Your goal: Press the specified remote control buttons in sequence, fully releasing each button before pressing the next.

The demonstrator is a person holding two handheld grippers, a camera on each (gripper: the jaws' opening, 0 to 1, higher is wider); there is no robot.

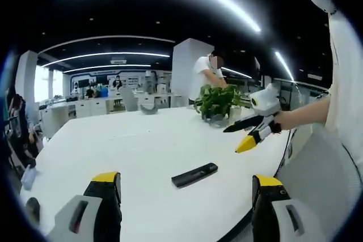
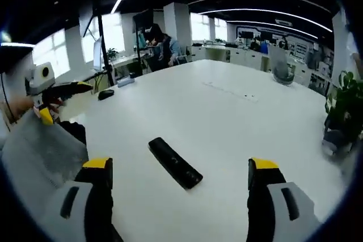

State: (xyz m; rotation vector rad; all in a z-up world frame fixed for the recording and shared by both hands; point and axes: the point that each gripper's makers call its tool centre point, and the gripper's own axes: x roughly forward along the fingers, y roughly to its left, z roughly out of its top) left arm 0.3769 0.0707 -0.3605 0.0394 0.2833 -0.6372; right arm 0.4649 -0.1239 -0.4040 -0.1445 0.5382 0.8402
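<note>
A black remote control (image 1: 194, 174) lies flat on the white table (image 1: 136, 140), just ahead of my left gripper (image 1: 187, 178), whose yellow-tipped jaws stand wide apart with nothing between them. My right gripper (image 1: 244, 134) comes in from the right, held by a hand above the table edge, its jaws parted. In the right gripper view the same remote (image 2: 174, 162) lies on the table (image 2: 238, 111), slanted in front of my open right gripper (image 2: 181, 165). The left gripper (image 2: 65, 100) hovers at the left, open and empty.
A potted green plant (image 1: 217, 103) (image 2: 343, 106) stands at the table's far side. A small dark object (image 2: 105, 94) rests near the table's edge. People (image 2: 161, 43) sit beyond the table, and one person (image 1: 207, 72) stands behind the plant.
</note>
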